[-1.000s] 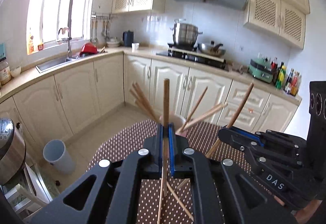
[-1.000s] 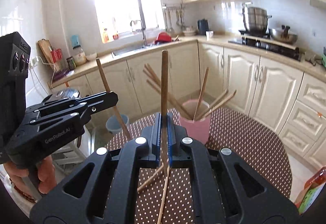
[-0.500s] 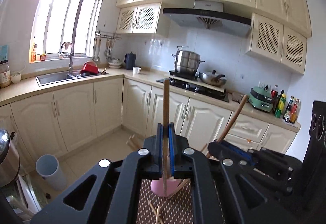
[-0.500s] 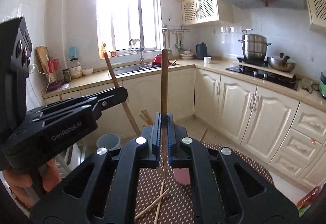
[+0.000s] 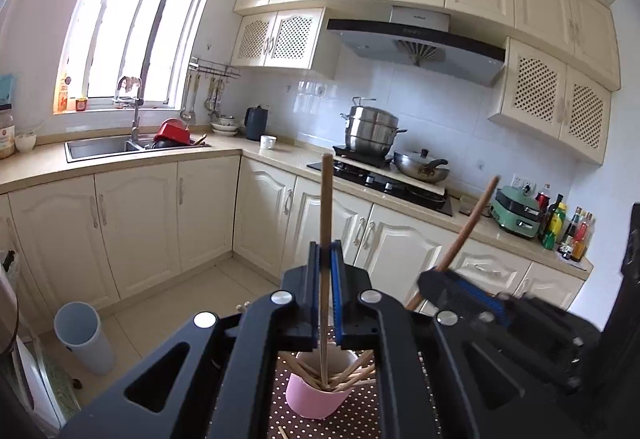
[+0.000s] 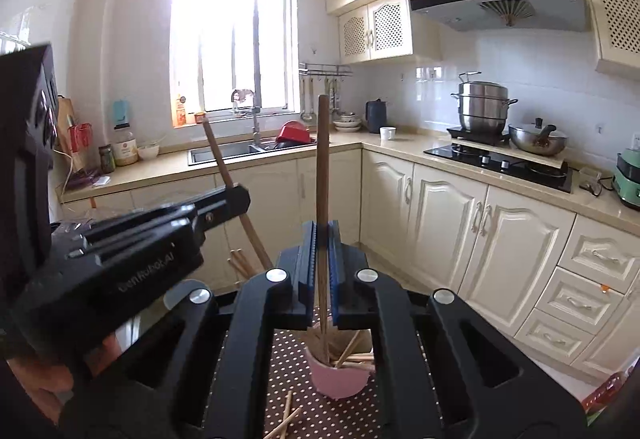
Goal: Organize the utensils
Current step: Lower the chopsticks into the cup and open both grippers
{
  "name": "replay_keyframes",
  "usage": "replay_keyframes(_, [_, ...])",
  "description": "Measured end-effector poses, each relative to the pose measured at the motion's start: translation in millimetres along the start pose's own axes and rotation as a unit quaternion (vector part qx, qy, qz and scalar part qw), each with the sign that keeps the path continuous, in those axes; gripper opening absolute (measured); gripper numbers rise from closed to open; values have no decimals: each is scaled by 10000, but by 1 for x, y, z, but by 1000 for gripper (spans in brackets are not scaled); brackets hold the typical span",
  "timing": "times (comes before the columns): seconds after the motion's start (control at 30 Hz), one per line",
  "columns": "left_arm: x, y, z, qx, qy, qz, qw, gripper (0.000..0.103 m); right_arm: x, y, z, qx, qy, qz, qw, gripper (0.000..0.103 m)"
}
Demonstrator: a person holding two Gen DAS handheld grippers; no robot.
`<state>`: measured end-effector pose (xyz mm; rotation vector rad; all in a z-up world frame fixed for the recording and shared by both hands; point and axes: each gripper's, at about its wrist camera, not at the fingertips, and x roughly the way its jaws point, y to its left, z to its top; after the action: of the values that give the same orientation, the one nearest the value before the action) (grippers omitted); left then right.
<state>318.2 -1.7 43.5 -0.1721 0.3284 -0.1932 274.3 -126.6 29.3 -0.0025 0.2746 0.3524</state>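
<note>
My left gripper (image 5: 327,259) is shut on a wooden chopstick (image 5: 326,207) held upright, its lower end down in the pink cup (image 5: 320,397) among several other chopsticks. My right gripper (image 6: 322,243) is shut on a darker chopstick (image 6: 322,167), also upright, with its lower end in the same pink cup (image 6: 340,379). Each gripper shows in the other's view: the right one (image 5: 460,289) with its stick slanting up, the left one (image 6: 236,197) likewise.
The cup stands on a brown dotted tablecloth (image 6: 296,359) with a few loose chopsticks (image 6: 286,417) lying near it. Beyond are cream kitchen cabinets, a sink (image 5: 100,147), a stove with pots (image 5: 372,131) and a grey bin (image 5: 82,339) on the floor.
Both grippers have risen and tilted up with their chopsticks held. The cup has dropped to the bottom of each view, and both sticks' lower ends now sit in it.
</note>
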Motion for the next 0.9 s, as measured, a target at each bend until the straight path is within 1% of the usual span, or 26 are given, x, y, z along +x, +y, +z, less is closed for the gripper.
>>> replay_keyframes(0.13, [16,3,-13,20,248,17,9997,6,6,-2,-5,10,109,32,9999,6])
replay_keyframes(0.27, [25,7,-18,59,396,29,9992,6,11,-2,-8,2,226,63,9997,6])
replay_keyframes(0.33, [28,11,-19,47,463,43,9989,8,12,-3,-10,28,252,68,9997,6])
replay_keyframes(0.4, [28,13,-20,59,485,49,9988,25,13,-4,-10,57,285,80,9995,6])
replay_keyframes(0.43, [26,14,-21,83,436,152,9989,33,13,-5,-11,80,300,69,9995,6])
replay_keyframes(0.47, [23,14,-24,122,404,209,9989,38,13,-6,-11,95,325,79,9994,6])
replay_keyframes(0.53, [21,16,-26,222,403,302,9985,39,15,-7,-14,110,367,83,9992,6])
replay_keyframes(0.63, [16,19,-27,195,410,330,9984,41,17,-7,-17,171,436,105,9988,6])
replay_keyframes(0.7, [13,22,-28,240,399,462,9978,47,18,-7,-20,178,471,104,9987,6])
replay_keyframes(0.8, [7,26,-30,309,349,618,9970,52,20,-6,-23,193,541,98,9983,6])
replay_keyframes(0.9, [1,31,-32,292,345,681,9967,57,22,-7,-26,209,602,76,9979,6])
